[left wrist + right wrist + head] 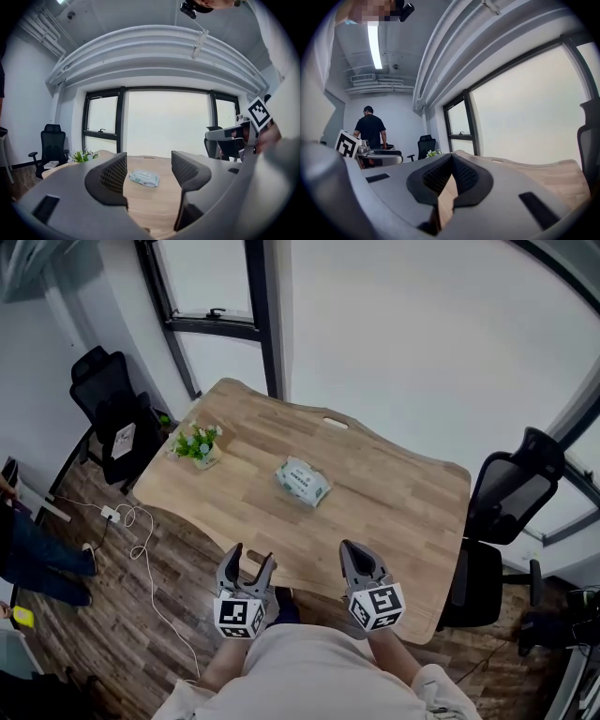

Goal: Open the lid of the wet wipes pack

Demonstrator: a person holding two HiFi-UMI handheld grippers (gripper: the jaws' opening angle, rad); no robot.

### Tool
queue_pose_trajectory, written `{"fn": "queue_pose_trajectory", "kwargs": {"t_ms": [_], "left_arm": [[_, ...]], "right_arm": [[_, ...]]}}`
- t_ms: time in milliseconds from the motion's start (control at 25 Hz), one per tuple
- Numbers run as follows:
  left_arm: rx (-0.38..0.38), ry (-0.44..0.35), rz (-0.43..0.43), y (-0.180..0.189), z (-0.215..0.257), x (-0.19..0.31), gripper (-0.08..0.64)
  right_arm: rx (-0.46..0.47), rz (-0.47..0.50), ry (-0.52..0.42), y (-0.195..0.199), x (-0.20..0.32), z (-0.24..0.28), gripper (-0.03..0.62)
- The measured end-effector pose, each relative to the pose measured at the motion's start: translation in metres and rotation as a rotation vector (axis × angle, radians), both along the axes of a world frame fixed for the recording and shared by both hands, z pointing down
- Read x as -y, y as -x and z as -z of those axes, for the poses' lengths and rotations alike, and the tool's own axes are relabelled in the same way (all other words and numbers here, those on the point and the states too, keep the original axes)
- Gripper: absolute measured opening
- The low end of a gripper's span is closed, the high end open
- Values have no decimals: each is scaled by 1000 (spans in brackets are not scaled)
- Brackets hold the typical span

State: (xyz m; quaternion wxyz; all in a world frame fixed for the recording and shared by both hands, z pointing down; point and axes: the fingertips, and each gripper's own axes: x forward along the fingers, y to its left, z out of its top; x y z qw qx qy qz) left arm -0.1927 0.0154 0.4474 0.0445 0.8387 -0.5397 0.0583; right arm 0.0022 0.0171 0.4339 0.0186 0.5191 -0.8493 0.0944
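A pale green and white wet wipes pack (302, 481) lies flat in the middle of the wooden table (394, 512), its lid down. In the left gripper view the wet wipes pack (144, 177) shows far ahead between the jaws. My left gripper (251, 563) hangs open at the table's near edge, well short of the pack, with nothing in it. My right gripper (354, 557) is held beside it over the near edge, its jaws closed tip to tip on nothing. The right gripper (451, 164) points toward the table's left end.
A small potted plant (199, 445) stands at the table's left end. Black office chairs (114, 418) sit at the left and at the right (502, 512). A cable and power strip (117, 516) lie on the floor. A person in black (370, 133) stands at the left.
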Motion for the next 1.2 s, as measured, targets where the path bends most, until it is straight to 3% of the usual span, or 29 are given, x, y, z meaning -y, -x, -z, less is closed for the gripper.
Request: {"fn": "queue_pose_trajectory", "kwargs": {"t_ms": [280,640,880,1200], "left_arm": [[38,37,-96,27,-4,87,302],[36,50,-204,27,-13,176,302],[18,70,-247,14,-22,193,302],[14,110,-241,-2,-36,182,302]], "right_arm": [[-27,-63,9,23,77,3,8],[-41,-168,47,27,140,-8,8],[-57,-192,81,24,150,-16,8],[-48,-168,106,18,144,-26,8]]}}
